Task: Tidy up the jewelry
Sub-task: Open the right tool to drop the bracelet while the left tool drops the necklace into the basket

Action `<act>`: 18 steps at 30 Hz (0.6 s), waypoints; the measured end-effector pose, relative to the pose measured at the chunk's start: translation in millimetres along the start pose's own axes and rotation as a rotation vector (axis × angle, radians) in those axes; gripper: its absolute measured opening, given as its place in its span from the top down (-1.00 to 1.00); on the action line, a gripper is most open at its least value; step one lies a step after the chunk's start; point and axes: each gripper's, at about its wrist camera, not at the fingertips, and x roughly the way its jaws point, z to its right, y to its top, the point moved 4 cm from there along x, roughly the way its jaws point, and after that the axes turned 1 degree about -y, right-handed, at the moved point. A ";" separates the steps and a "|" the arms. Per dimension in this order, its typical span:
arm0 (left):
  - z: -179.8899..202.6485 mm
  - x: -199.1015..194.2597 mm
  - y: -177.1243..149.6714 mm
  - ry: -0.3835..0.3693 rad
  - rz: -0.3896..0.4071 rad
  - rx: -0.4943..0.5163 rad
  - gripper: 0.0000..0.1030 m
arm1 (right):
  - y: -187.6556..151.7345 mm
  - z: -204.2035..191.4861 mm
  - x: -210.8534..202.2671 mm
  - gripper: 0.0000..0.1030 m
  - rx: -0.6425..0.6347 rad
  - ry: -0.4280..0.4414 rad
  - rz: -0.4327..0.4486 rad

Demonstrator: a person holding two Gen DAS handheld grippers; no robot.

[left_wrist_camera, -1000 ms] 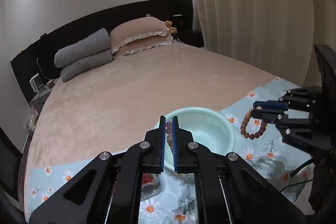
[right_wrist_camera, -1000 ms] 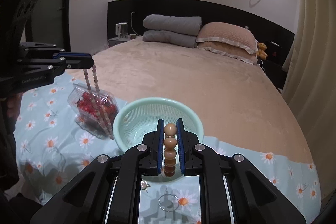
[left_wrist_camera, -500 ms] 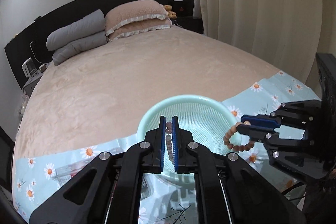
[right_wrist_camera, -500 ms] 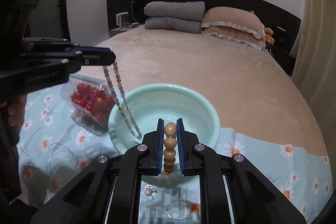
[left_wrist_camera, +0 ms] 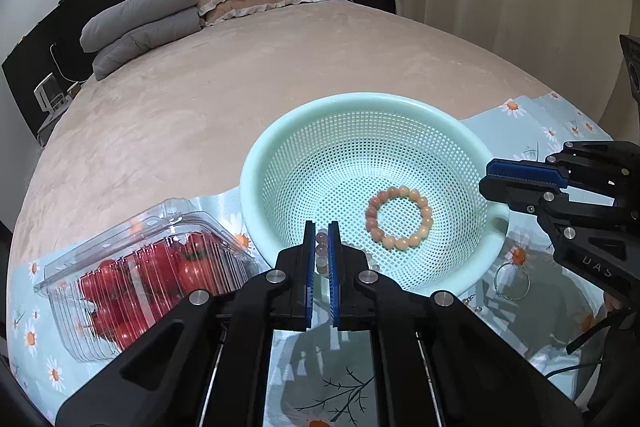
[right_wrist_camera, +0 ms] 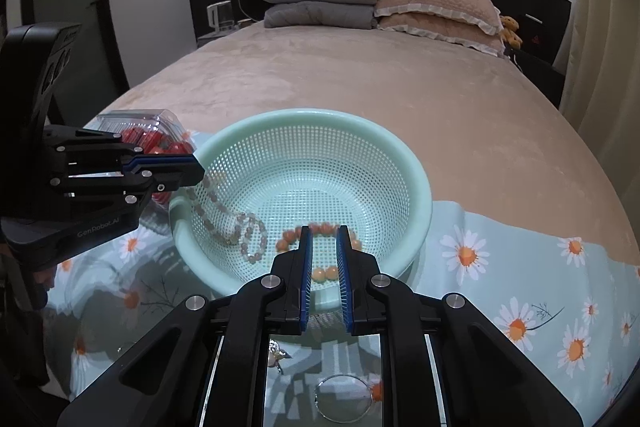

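Observation:
A mint green basket (left_wrist_camera: 360, 115) (right_wrist_camera: 320, 131) stands on a floral cloth on the bed. An orange bead bracelet (left_wrist_camera: 399, 217) (right_wrist_camera: 320, 229) lies loose on its bottom. My right gripper (right_wrist_camera: 323, 233) is slightly open and empty, just above the bracelet; it shows at the right in the left wrist view (left_wrist_camera: 486, 179). My left gripper (left_wrist_camera: 322, 233) (right_wrist_camera: 196, 169) is shut on a pale bead necklace (right_wrist_camera: 240, 227), whose lower end rests coiled inside the basket.
A clear plastic box of red tomatoes (left_wrist_camera: 132, 275) (right_wrist_camera: 152, 135) lies left of the basket. A thin ring bangle (left_wrist_camera: 511, 281) (right_wrist_camera: 344, 397) and a pearl earring (right_wrist_camera: 276, 353) lie on the floral cloth (right_wrist_camera: 520, 267) near me. Pillows (right_wrist_camera: 432, 7) lie at the bed's far end.
My right gripper opened and dropped the orange bracelet into the basket. My left gripper lowered the necklace, so its end now lies in the basket. Both grippers moved closer to the basket.

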 end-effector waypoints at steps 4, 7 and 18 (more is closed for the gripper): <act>-4.2 -5.8 -2.3 0.043 0.020 -0.005 -0.38 | -0.4 0.3 -2.7 0.08 -0.003 -0.021 0.005; -5.3 -18.5 -3.2 0.103 0.072 0.016 -0.70 | -0.3 1.5 -8.1 -0.40 -0.017 -0.077 0.039; -8.2 -32.8 -23.9 0.194 0.078 0.067 -0.89 | -9.3 11.1 -10.2 -0.66 -0.009 -0.112 0.023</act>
